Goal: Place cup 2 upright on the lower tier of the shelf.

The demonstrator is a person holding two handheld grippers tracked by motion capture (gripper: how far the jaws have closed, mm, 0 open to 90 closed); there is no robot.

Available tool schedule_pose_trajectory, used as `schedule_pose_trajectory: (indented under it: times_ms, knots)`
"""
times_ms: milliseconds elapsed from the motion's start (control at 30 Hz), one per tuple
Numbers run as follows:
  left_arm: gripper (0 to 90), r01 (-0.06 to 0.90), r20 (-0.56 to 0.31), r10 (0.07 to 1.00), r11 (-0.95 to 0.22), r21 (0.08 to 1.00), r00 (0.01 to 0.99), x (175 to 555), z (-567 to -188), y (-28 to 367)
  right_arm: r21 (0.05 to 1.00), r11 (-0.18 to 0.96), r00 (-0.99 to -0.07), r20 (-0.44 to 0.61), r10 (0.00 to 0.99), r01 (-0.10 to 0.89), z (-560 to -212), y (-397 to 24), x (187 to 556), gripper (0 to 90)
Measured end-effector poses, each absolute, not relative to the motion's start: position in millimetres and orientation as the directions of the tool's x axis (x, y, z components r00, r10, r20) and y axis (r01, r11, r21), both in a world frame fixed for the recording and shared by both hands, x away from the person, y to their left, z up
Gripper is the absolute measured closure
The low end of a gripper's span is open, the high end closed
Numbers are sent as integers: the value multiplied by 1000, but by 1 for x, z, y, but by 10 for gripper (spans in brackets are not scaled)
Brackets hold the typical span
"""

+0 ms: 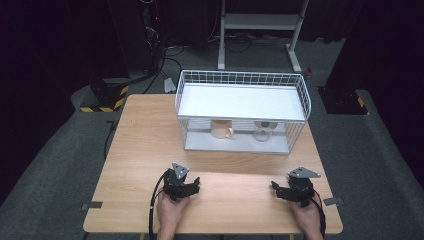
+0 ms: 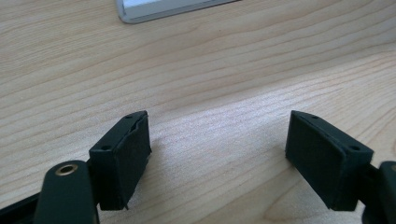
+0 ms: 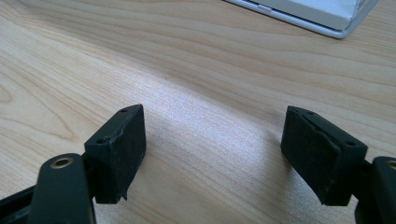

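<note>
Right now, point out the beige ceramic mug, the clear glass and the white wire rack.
beige ceramic mug (image 1: 219, 129), high view, body.
clear glass (image 1: 262, 131), high view, bowl.
white wire rack (image 1: 240, 76), high view, rear rim.

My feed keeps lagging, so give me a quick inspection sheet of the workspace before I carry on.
Surface: light wooden table, bare near the hands.
Job's things: beige ceramic mug and clear glass on the lower shelf of the white wire rack.
Clutter: nothing seen.
Grippers: left gripper and right gripper open, nothing between the jaws.
Cables: black cable trailing from the left gripper.
Surroundings: dark room, grey floor, white metal stand behind.
</note>
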State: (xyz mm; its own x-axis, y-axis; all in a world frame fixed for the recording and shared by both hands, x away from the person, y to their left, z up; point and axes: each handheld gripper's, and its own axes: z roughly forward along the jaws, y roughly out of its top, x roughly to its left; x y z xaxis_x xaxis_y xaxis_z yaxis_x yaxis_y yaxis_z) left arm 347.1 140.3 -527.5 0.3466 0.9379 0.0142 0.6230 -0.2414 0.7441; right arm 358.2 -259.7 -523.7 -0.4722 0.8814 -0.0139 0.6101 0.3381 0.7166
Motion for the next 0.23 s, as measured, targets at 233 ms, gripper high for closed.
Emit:
schedule_pose_trajectory:
  times_ms: [233]
  knots:
    - [223,622,13,939,-239,746,345,347,-528,140,717,340,-474,-15,880,608,-524,-260,358,225]
